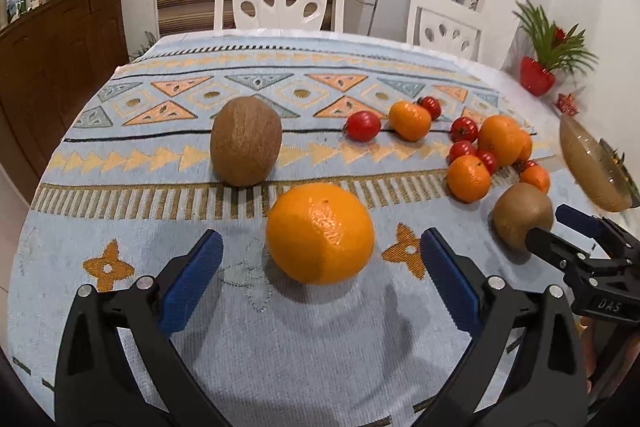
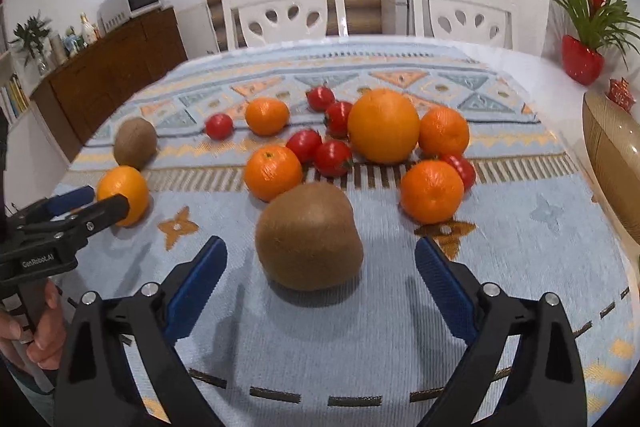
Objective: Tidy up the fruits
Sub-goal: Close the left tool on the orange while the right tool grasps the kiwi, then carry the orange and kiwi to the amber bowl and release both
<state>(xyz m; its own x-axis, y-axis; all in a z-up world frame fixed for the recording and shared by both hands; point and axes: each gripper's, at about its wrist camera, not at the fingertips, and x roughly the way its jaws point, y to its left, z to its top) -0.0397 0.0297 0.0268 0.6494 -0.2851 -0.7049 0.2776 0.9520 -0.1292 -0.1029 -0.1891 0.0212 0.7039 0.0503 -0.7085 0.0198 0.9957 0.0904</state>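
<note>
A big orange [image 1: 320,233] rests on the patterned cloth between the tips of my left gripper [image 1: 322,239], which is open and not touching it. A brown kiwi [image 2: 310,235] lies between the spread fingers of my right gripper [image 2: 320,247], also open. The left wrist view shows that kiwi [image 1: 520,219] with the right gripper [image 1: 550,223] at its near side. A second kiwi [image 1: 245,141] lies farther back. Mandarins [image 2: 273,173], another large orange [image 2: 382,125] and several small tomatoes [image 2: 332,157] are clustered at mid-table.
A tan bowl [image 2: 612,155] stands at the table's right edge, beside a red pot with a plant [image 2: 582,61]. Two white chairs [image 2: 286,11] stand behind the table. A hand [image 2: 44,331] holds the left gripper's handle at the lower left.
</note>
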